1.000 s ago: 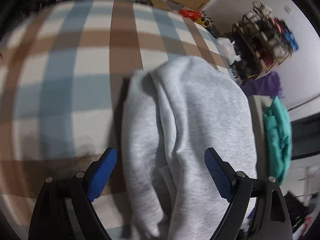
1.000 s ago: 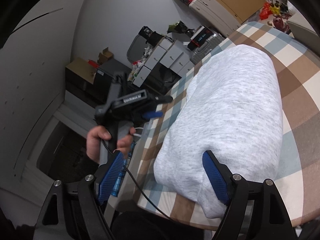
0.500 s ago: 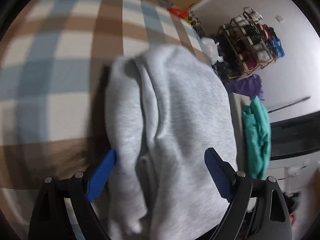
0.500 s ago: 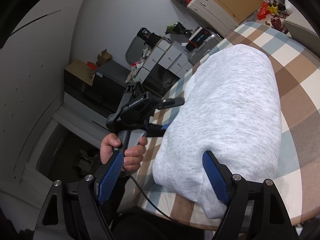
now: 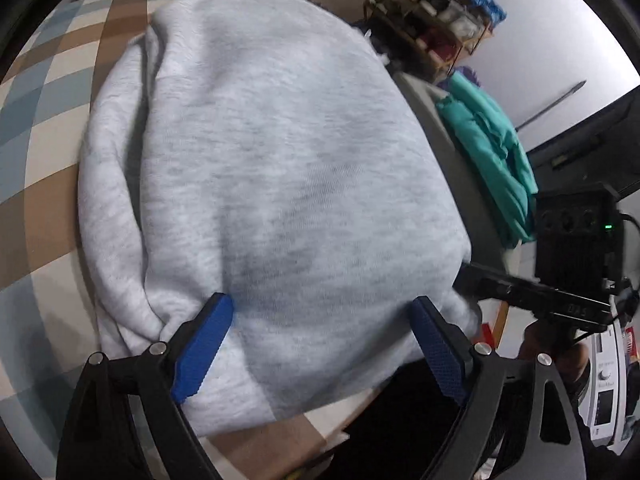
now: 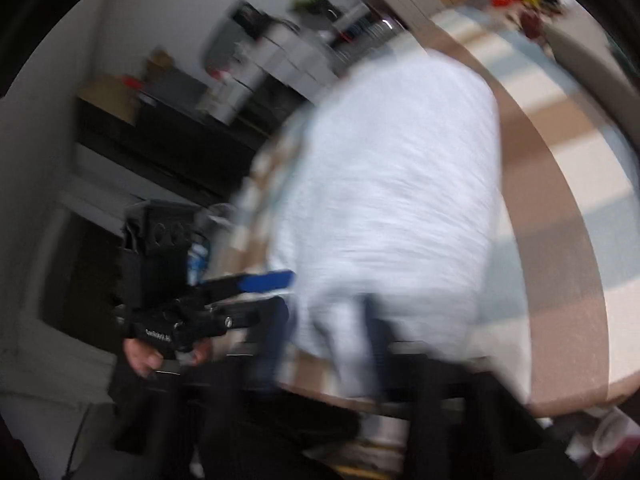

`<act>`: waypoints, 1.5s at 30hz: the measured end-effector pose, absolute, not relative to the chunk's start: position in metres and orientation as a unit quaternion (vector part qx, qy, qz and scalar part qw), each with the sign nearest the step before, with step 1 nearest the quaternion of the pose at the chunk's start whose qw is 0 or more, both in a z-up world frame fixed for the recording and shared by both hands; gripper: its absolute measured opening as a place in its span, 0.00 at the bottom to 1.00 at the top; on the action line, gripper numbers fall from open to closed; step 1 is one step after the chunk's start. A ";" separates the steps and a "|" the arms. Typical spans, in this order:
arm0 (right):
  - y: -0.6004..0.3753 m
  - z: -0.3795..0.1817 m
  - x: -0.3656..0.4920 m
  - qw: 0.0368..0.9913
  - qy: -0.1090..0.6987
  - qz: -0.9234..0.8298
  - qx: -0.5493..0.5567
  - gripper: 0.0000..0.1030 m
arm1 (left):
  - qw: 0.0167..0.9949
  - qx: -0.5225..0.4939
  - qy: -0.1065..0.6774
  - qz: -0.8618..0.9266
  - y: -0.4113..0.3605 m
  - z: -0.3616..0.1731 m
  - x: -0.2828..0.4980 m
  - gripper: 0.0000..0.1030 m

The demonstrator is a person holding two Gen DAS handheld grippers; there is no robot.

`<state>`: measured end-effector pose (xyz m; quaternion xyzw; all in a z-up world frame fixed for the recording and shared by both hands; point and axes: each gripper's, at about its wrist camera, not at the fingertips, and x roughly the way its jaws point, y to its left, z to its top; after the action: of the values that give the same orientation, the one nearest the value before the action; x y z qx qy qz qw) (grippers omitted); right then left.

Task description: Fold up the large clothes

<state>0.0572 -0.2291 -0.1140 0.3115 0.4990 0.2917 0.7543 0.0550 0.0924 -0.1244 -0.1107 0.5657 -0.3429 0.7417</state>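
Observation:
A folded light grey sweatshirt lies on the checked tablecloth and fills the left wrist view. My left gripper is open, its blue pads spread over the garment's near edge, one pad touching the cloth. In the right wrist view, which is heavily blurred, the sweatshirt lies ahead. My right gripper is narrowed around the garment's near corner; its grip is unclear through the blur. The left gripper also shows there, at the garment's left edge.
A teal cloth lies over a grey surface right of the table. A shelf rack stands at the back right. The table's front edge is close below the left gripper. Dark cabinets and clutter line the wall.
The left gripper swung toward the sweatshirt's near edge, so the garment now fills its view. The right gripper moved fast toward the garment's near corner and its jaws narrowed.

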 end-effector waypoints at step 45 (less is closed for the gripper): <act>-0.258 -0.164 0.149 0.700 0.520 0.355 0.336 0.82 | 0.664 -0.211 0.627 -0.349 0.126 -0.132 0.113 0.57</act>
<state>0.1495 -0.2577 -0.1642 0.3359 0.5203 0.3554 0.7001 0.1131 0.1256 -0.1319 -0.2108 0.6267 -0.3492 0.6640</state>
